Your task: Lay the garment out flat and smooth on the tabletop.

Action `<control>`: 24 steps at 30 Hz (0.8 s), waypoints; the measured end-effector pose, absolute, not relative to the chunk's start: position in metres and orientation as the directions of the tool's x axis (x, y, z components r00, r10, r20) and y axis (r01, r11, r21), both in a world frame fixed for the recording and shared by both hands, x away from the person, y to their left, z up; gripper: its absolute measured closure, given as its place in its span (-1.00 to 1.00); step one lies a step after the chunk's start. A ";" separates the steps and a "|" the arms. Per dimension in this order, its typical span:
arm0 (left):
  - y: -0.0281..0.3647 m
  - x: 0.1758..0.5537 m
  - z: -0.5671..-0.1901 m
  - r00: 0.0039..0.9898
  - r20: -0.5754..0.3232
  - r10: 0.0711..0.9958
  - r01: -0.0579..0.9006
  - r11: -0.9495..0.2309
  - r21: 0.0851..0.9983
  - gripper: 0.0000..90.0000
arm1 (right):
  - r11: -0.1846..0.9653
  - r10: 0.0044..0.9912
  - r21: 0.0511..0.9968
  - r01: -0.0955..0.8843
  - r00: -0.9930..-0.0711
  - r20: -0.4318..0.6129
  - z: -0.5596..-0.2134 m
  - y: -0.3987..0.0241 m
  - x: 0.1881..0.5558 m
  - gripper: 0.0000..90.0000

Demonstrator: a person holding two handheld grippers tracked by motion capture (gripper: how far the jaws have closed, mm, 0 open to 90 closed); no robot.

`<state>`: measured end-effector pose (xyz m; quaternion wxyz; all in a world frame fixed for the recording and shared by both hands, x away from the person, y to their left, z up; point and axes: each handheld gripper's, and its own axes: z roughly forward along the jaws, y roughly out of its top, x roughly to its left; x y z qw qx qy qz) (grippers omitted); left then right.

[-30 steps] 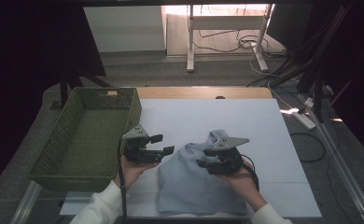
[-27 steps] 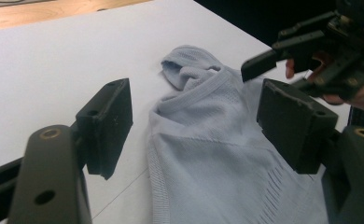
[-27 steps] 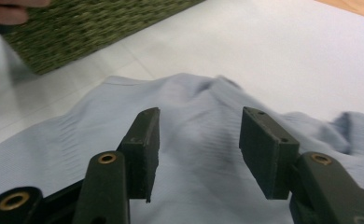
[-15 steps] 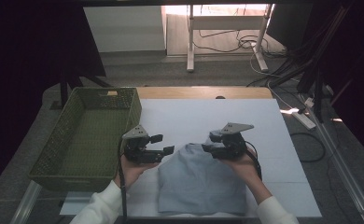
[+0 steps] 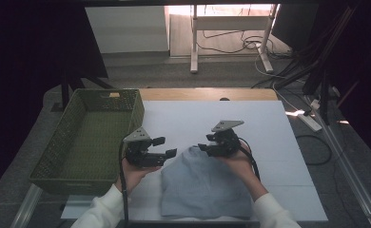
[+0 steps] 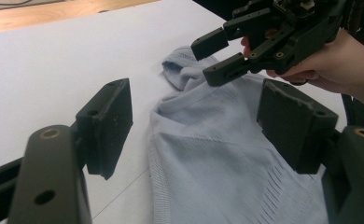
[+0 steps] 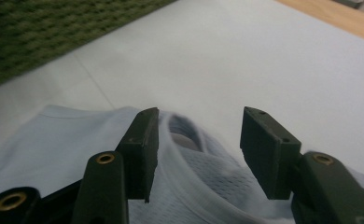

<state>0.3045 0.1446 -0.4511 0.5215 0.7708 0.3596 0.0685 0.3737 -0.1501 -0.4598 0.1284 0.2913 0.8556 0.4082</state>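
A light blue-grey knit garment lies folded on the white table top, near the front edge. My left gripper hovers at the garment's far left corner, jaws open and pointing right. In the left gripper view the cloth lies below my left gripper, and nothing is pinched. My right gripper is over the far edge, pointing left, and is also open. In the right gripper view a raised fold of the garment sits between the jaws of my right gripper, and the pads are clear of it.
A green mesh basket with nothing in it stands along the table's left side, close to my left gripper. White table surface lies free behind and to the right of the garment. The wooden table edge runs along the back.
My right gripper has moved from above the garment's middle to its far edge, toward the left gripper. The garment lies flatter now. The left gripper has stayed in place.
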 end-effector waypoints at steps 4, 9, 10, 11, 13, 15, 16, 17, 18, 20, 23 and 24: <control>0.146 0.305 -0.450 0.731 -0.269 0.627 0.480 -0.193 0.856 -0.39 | 0.438 0.653 0.787 0.435 -0.755 0.055 -0.457 -0.168 0.383 0.05; 0.144 0.305 -0.450 0.732 -0.267 0.626 0.481 -0.198 0.854 -0.39 | 0.435 0.704 0.776 0.456 -0.710 0.022 -0.461 -0.188 0.397 0.04; 0.144 0.305 -0.450 0.733 -0.266 0.626 0.481 -0.200 0.854 -0.39 | 0.426 0.715 0.777 0.464 -0.698 0.025 -0.462 -0.191 0.401 0.05; 0.143 0.305 -0.451 0.734 -0.265 0.626 0.480 -0.201 0.854 -0.39 | 0.418 0.721 0.777 0.471 -0.692 0.031 -0.464 -0.194 0.404 0.05; 0.143 0.305 -0.451 0.734 -0.266 0.625 0.481 -0.202 0.853 -0.39 | 0.404 0.741 0.774 0.487 -0.671 0.036 -0.468 -0.201 0.412 0.05; 0.144 0.305 -0.451 0.732 -0.267 0.627 0.483 -0.201 0.852 -0.39 | 0.391 0.748 0.771 0.502 -0.661 0.051 -0.472 -0.206 0.418 0.05; 0.144 0.305 -0.451 0.730 -0.268 0.629 0.484 -0.199 0.852 -0.39 | 0.387 0.752 0.769 0.509 -0.656 0.056 -0.474 -0.208 0.420 0.05; 0.145 0.305 -0.451 0.730 -0.267 0.628 0.482 -0.198 0.853 -0.39 | 0.382 0.756 0.765 0.518 -0.651 0.063 -0.476 -0.210 0.422 0.05; 0.145 0.305 -0.451 0.730 -0.267 0.629 0.483 -0.198 0.853 -0.39 | 0.375 0.759 0.761 0.529 -0.646 0.075 -0.479 -0.212 0.424 0.04; 0.146 0.306 -0.452 0.727 -0.270 0.631 0.486 -0.196 0.852 -0.39 | 0.373 0.769 0.759 0.533 -0.635 0.068 -0.482 -0.215 0.428 0.05; 0.147 0.305 -0.452 0.727 -0.269 0.632 0.486 -0.197 0.851 -0.39 | 0.349 0.781 0.759 0.549 -0.618 0.088 -0.486 -0.220 0.432 0.04; 0.147 0.305 -0.452 0.726 -0.269 0.633 0.486 -0.196 0.852 -0.39 | 0.342 0.784 0.756 0.558 -0.613 0.097 -0.487 -0.221 0.434 0.04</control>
